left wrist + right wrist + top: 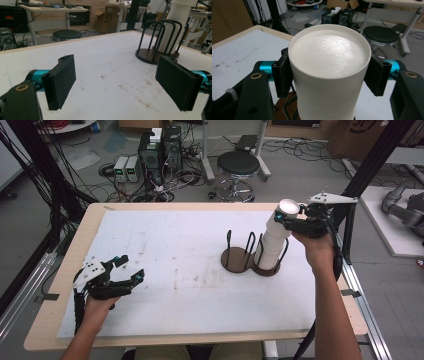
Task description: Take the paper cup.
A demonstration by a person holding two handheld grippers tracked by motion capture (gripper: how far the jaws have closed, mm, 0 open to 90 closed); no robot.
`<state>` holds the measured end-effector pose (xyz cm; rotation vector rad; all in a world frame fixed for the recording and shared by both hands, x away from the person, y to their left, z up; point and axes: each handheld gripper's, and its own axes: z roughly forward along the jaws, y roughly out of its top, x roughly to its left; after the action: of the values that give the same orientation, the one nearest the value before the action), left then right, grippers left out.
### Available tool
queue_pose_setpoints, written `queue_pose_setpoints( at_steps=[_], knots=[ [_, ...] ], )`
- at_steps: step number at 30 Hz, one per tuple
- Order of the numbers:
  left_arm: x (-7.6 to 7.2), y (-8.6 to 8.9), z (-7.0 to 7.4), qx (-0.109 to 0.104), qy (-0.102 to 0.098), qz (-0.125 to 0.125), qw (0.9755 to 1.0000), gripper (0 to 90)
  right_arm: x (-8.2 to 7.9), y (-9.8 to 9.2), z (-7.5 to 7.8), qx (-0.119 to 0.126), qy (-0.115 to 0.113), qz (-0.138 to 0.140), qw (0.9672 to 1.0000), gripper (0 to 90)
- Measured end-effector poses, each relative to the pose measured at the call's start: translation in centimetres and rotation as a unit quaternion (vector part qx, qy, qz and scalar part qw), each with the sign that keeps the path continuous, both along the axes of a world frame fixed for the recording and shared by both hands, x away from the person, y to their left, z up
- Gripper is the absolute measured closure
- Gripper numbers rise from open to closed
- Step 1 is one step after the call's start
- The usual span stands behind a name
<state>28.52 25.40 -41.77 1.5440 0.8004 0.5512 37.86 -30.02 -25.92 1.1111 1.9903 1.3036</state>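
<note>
Near the table's front left corner, the left gripper [131,269] rests with jaws spread, nothing between them. Toward the far right edge, the right gripper [286,220] pinches the top white paper cup [329,67] above the cup stack [270,249] in the dark wire holder [239,260].

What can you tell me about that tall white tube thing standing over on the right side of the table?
It is a stack of white cups, nested upside down, so the flat, faintly textured base of the top one faces up. They look like matte paper or plastic. The stack leans slightly and sits in the right ring of a dark wire holder with a brown base. The right gripper clamps the top cup, one black pad on each side.
</note>
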Motion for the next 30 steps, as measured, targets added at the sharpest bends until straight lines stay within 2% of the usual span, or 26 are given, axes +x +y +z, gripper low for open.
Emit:
queue_pose_setpoints(
  at_steps=[5,12,20,26,27,28,30],
  knots=[
    [0.0,-0.1,0.0,-0.002,0.000,-0.003,1.0000,16.6,-0.8,-0.2,1.9,0.000,-0.019,-0.001,0.9998,34.0],
    [-0.1,-0.2,0.1,-0.004,0.000,-0.006,1.0000,16.6,-2.0,-0.4,3.1,0.005,-0.036,0.006,0.9993,34.2],
    [0.0,-0.4,0.1,-0.003,-0.001,-0.012,0.9999,16.6,-3.8,0.5,3.9,0.002,-0.055,0.046,0.9974,34.2],
    [0.0,-0.7,0.0,-0.005,-0.001,-0.025,0.9997,16.6,-5.7,2.9,3.8,0.009,-0.062,0.117,0.9911,34.2],
    [0.0,-0.7,0.0,-0.005,-0.001,-0.025,0.9997,16.6,-5.7,2.9,3.8,0.009,-0.062,0.117,0.9911,34.2],
    [-0.1,-0.8,0.0,-0.006,-0.001,-0.029,0.9996,16.6,-6.1,3.8,3.1,0.006,-0.059,0.140,0.9883,34.2],
    [-0.1,-0.9,0.0,-0.006,-0.001,-0.035,0.9994,16.6,-6.5,4.6,2.4,0.007,-0.049,0.160,0.9859,34.2]
  ],
)
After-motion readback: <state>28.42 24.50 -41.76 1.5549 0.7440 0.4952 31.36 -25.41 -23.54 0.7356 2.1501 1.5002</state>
